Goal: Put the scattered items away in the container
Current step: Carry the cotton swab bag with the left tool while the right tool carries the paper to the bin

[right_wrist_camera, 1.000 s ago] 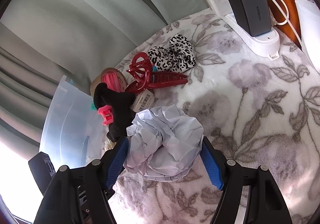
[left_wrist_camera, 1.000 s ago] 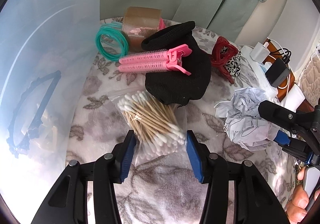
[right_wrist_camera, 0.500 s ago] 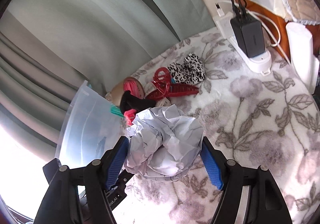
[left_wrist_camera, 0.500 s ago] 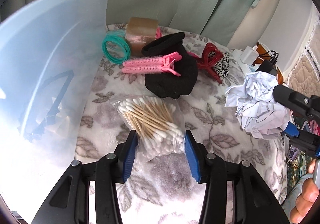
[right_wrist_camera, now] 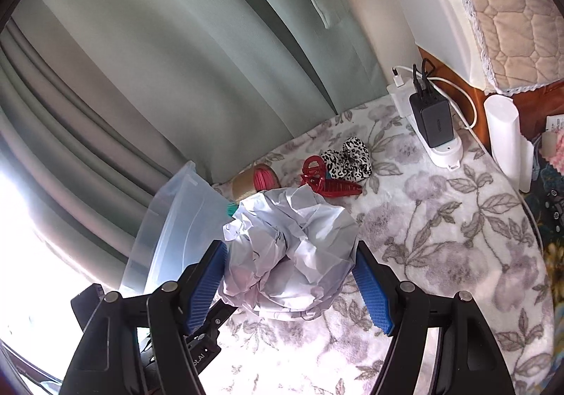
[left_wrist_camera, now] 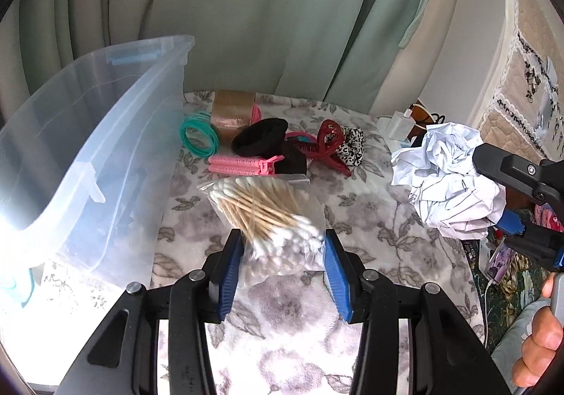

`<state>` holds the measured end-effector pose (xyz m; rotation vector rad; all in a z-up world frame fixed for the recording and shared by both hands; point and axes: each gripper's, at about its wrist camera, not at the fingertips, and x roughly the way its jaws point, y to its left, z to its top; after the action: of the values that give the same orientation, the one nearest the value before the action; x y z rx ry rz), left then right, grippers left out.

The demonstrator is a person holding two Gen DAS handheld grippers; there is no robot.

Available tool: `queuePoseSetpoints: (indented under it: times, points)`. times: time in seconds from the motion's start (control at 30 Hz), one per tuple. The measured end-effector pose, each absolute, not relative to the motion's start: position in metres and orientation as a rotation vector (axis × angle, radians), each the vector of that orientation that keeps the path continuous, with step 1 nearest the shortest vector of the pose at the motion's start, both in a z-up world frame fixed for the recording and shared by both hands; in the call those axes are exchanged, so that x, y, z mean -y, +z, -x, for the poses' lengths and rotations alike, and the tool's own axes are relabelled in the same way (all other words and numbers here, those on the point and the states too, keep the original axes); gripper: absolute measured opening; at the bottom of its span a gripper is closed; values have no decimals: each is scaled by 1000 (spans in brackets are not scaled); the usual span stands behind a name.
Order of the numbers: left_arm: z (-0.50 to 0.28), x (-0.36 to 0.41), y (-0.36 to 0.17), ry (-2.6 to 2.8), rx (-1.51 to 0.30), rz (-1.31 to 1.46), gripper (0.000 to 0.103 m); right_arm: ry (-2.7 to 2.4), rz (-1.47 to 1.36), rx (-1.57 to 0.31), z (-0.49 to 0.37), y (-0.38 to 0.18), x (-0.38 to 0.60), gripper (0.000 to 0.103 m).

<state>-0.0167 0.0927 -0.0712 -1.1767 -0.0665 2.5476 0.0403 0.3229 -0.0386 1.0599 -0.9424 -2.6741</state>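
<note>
Container: a clear plastic bin standing at the left edge of the flowered blanket, its open top toward the curtain. A dark object shows faintly through its wall; what else it holds cannot be told.

Change noted: both loads have come off the blanket since a second ago. The bag of cotton swabs, which lay flat then, now hangs clear of the cloth with its lower end clamped between the blue pads of the left gripper. The crumpled paper has likewise been raised, and the right gripper is closed on it from both sides, jaws set wide because the ball is bulky. In the left view that paper appears well above the surface, at the right.

Finding: two items are secured and lifted at once, both still outside the bin. The next step, in my judgement, is a carry leftward over the rim and a release.

Outstanding on the blanket, near the curtain: teal hair ties, a roll of brown tape, a black cloth, a pink clip, a red claw clip and a leopard scrunchie. The task is at an early stage.

Risk: the bag is held by one end only and could swing or slip.
</note>
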Motion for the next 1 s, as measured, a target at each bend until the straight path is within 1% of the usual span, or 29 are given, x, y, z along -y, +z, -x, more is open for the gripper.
queuePoseSetpoints:
  times: [0.57,1.0]
  points:
    - [-18,-63,10,2655,153,895,47,-2738,-905,871,-77,13,-314,75]
    - [-26,-27,44,2718,260,777,47,-2752,-856,778,-84,36,-293,74]
